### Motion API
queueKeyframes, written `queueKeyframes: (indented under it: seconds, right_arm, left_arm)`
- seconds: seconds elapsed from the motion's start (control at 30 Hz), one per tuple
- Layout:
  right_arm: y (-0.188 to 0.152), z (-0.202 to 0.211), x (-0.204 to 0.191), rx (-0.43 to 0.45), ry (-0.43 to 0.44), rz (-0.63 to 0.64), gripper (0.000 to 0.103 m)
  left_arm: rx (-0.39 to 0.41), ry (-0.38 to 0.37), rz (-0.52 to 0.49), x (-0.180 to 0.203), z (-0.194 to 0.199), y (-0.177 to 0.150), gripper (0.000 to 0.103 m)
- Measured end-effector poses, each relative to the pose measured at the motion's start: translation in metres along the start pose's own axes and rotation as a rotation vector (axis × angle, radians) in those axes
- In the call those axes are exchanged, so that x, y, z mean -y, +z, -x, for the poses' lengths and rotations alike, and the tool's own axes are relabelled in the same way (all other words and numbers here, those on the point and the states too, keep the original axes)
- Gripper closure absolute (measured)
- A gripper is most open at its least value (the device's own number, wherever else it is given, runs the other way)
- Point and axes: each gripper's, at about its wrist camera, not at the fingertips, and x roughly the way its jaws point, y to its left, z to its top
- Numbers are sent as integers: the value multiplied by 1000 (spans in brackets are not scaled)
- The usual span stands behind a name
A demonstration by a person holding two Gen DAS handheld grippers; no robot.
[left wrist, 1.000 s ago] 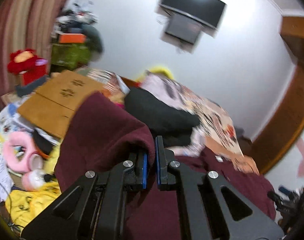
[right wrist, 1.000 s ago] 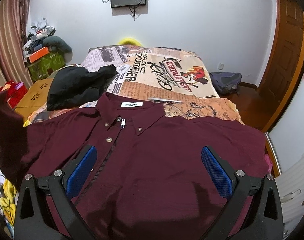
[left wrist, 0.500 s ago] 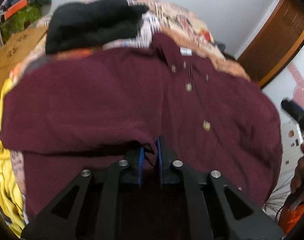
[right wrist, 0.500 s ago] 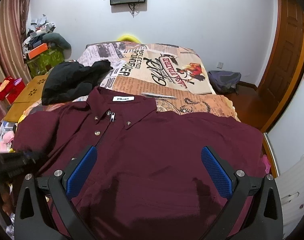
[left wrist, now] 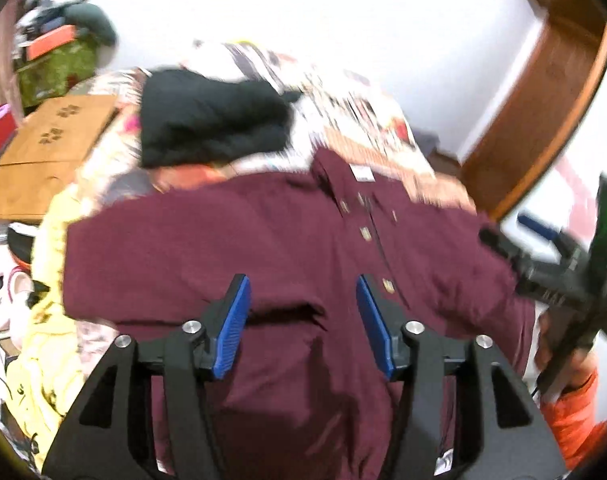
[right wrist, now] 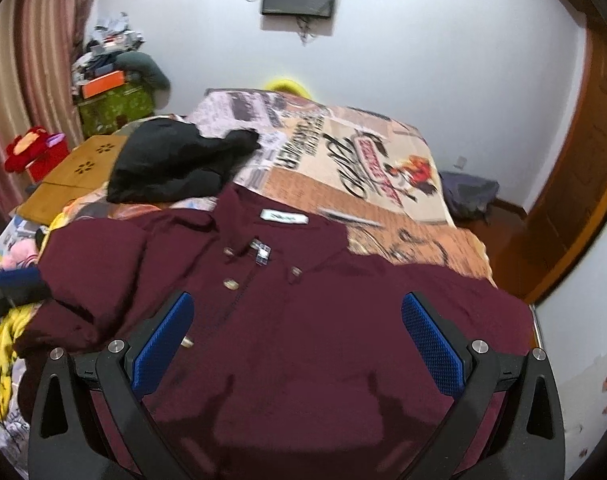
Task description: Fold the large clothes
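**Sleeve's dropped, shirt's half set up — a few ways this fold could get sloppy**

So the big maroon button-up shirt [right wrist: 303, 320] is lying face up across the near end of the bed with the newspaper-print cover [right wrist: 375, 168], collar pointing at the far wall, and its near hem runs under both grippers. The left gripper [left wrist: 301, 320] is opening right now, blue pads apart with nothing pinched between them, just a fold of sleeve lying below the gap on the shirt's front. The right gripper [right wrist: 297, 344] hangs over the middle of the shirt with its jaws spread wide and empty.

Stuff that could go wrong from here, imo:

- That folded-in sleeve looks a bit bunched with a ridge in it (left view is pretty blurred, so I might be overreading it). Fold over it as is and the lump gets locked in.
- The shirt's left edge hangs near the yellow cloth [right wrist: 3, 340] at the side of the bed. Grab low there and you could pick up both.
- The crumpled black garment [right wrist: 175, 168] sits just beyond the left shoulder. Any slide of the shirt up the bed drags into it.
- The other sleeve side drapes at the bed's right edge, so a one-sided tug could pull the whole thing off.
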Motion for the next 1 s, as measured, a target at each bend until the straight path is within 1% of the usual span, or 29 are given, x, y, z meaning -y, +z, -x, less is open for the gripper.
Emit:
queueKeyframes:
  seconds: [0.03, 0.07, 0.13, 0.2, 0.27, 0.33, 0.4, 0.47, 0.53, 0.57, 0.6, 0.63, 0.67, 0.77, 0.83, 0.87, 0.93, 1.0]
  right_arm:
    - [4, 0, -8, 9, 14, 19, 0]
    - [6, 0, -14, 14, 21, 30, 0]
    - [10, -1, -27, 31, 31, 64, 0]
    - [13, -3, -43, 51, 32, 103, 0]
    - [15, -9, -55, 44, 48, 134, 0]
    - [16, -16, -70, 29, 77, 167, 0]
    - [16, -22, -81, 17, 95, 196, 0]
    - [14, -29, -94, 4, 105, 231, 0]
    - [11, -35, -103, -16, 119, 256, 0]
    - [9, -39, -107, -31, 127, 266, 0]
    - [7, -43, -111, -45, 134, 274, 0]
    - [6, -47, -113, -58, 139, 279, 0]
    - [4, -48, -115, -67, 141, 282, 0]
    - [0, -53, -119, -94, 140, 295, 0]
    - [0, -54, -119, -104, 134, 304, 0]
    - [0, -54, -118, -106, 132, 305, 0]
    - [0, -52, -117, -106, 132, 302, 0]
    - [1, -51, -115, -103, 130, 295, 0]
  left_arm:
    - [43, 22, 26, -12, 11, 4, 42]
    - [74, 44, 46, -22, 16, 9, 40]
    - [124, 113, 104, -49, 26, 12, 37]
    - [127, 165, 174, -75, 27, 14, 37]
    - [113, 188, 258, -104, 24, 10, 37]
    - [75, 181, 371, -138, 15, 0, 37]
    - [8, 160, 512, -175, 0, -18, 37]
    - [-51, 143, 610, -201, -14, -36, 37]
    - [-98, 120, 679, -219, -31, -50, 37]
    - [-109, 106, 700, -222, -35, -56, 37]
    - [-126, 79, 730, -228, -42, -61, 37]
    - [-139, 37, 760, -233, -49, -65, 37]
    - [-141, 2, 779, -234, -54, -68, 37]
    - [-117, -101, 812, -236, -65, -67, 38]
    - [-95, -110, 797, -235, -69, -61, 50]
    - [-89, -85, 773, -233, -70, -57, 53]
    - [-69, 2, 704, -226, -71, -47, 66]
    - [-51, 77, 636, -219, -72, -37, 74]
